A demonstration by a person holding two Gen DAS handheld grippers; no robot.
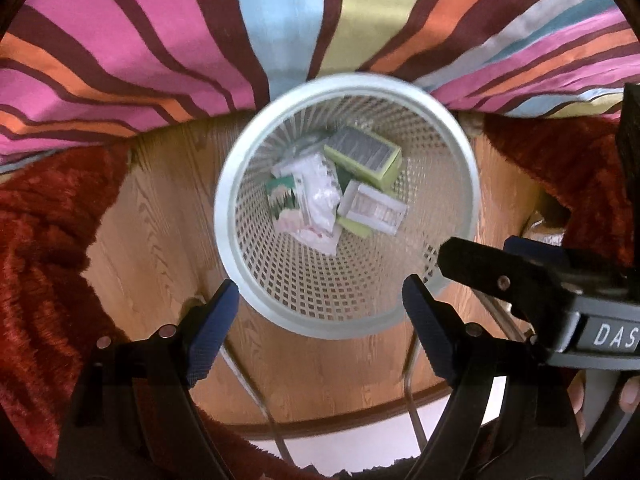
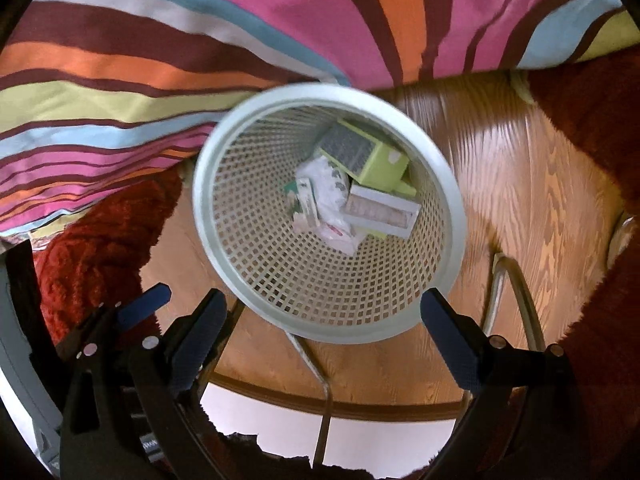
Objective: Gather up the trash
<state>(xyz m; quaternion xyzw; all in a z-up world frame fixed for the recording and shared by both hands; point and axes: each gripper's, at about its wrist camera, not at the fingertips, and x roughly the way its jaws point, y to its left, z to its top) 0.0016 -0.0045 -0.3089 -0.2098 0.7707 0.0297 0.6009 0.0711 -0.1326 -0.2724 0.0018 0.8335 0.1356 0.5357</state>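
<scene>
A pale round mesh waste basket [image 1: 236, 248] stands on a wooden floor, seen from above; it also shows in the right wrist view [image 2: 452, 248]. Inside lie a green box [image 1: 366, 158], a white carton [image 1: 376, 208], crumpled clear plastic [image 1: 320, 196] and a green-and-white packet [image 1: 282, 196]. The same green box [image 2: 372, 156] and white carton [image 2: 384, 212] show in the right wrist view. My left gripper [image 1: 320, 328] is open and empty above the basket's near rim. My right gripper [image 2: 332, 340] is open and empty over the near rim; it also shows in the left wrist view [image 1: 480, 264].
A striped, multicoloured bedcover [image 1: 140, 40] hangs behind the basket. Red fluffy fabric [image 1: 40, 240] lies on both sides. Metal chair legs [image 2: 516, 292] and a curved wooden edge [image 2: 340, 404] lie below the basket.
</scene>
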